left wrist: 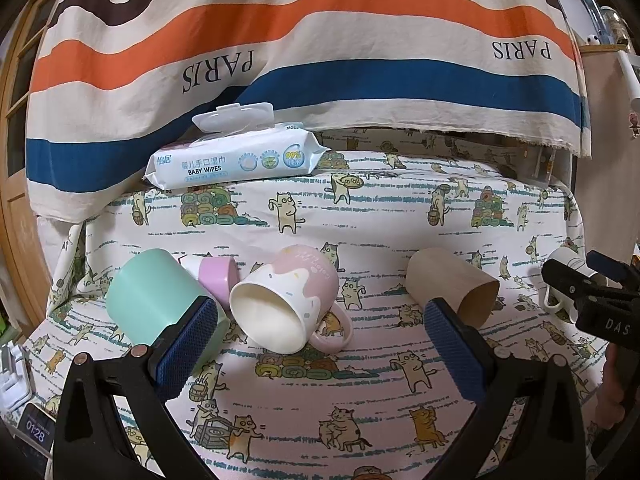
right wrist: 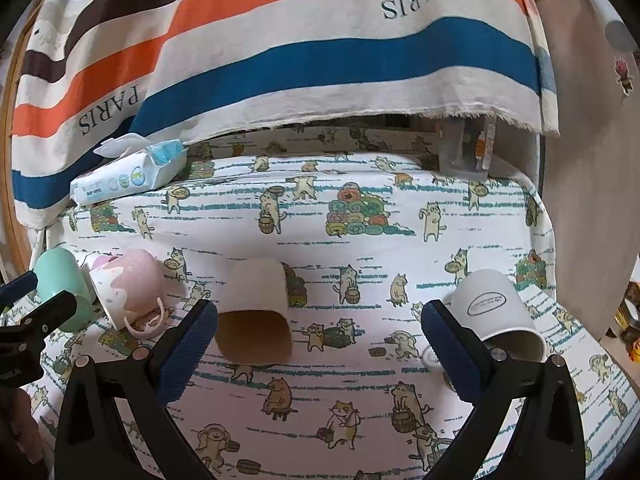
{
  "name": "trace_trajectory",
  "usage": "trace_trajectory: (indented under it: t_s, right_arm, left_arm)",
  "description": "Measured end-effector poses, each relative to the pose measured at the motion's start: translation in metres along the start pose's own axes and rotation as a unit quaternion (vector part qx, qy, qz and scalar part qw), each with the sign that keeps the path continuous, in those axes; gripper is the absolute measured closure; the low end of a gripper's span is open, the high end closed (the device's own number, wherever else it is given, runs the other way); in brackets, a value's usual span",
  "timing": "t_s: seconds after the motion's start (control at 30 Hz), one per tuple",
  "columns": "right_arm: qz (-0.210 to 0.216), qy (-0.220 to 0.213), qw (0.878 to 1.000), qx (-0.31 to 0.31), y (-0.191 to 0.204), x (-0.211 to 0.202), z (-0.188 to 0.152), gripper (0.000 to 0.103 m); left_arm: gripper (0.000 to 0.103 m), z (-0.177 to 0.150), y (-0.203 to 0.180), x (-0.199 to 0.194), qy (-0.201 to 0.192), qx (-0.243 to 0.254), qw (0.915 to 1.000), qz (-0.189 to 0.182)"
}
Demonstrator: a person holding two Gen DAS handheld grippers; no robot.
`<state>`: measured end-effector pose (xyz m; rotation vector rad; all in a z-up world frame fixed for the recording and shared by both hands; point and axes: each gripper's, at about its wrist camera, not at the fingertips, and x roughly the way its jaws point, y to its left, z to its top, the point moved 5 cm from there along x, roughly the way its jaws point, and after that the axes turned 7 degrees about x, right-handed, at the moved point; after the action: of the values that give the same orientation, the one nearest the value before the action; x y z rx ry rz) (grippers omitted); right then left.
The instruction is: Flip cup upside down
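Note:
Several cups lie on their sides on the cat-print cloth. A pink and white mug (left wrist: 286, 296) lies mouth toward me between the fingers of my open, empty left gripper (left wrist: 320, 344). A mint cup (left wrist: 148, 300) touches the left finger. A beige cup (left wrist: 452, 286) lies by the right finger. In the right wrist view the beige cup (right wrist: 256, 312) lies mouth toward me, just inside the left finger of my open, empty right gripper (right wrist: 320, 344). A white cup (right wrist: 496, 312) lies behind its right finger.
A small lilac cup (left wrist: 218, 280) lies behind the mint cup and the mug. A pack of baby wipes (left wrist: 236, 158) sits at the back left. A striped PARIS cloth (left wrist: 320, 40) hangs behind. A phone (left wrist: 34, 436) lies at the lower left.

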<state>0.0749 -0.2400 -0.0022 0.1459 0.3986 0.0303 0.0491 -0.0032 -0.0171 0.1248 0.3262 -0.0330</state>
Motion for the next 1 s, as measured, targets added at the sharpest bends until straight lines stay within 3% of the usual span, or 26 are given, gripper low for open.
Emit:
trace_trajectory:
  t_s: [0.4, 1.0]
  right_arm:
    - [-0.012, 0.027, 0.998, 0.054, -0.023, 0.01, -0.001, 0.001]
    - [-0.01, 0.016, 0.999, 0.028, -0.011, 0.006, -0.001, 0.001]
  left_arm:
    - [0.001, 0.0, 0.002, 0.002, 0.002, 0.001, 1.0, 0.0]
    - [0.001, 0.0, 0.003, 0.001, 0.003, 0.0, 1.0, 0.002]
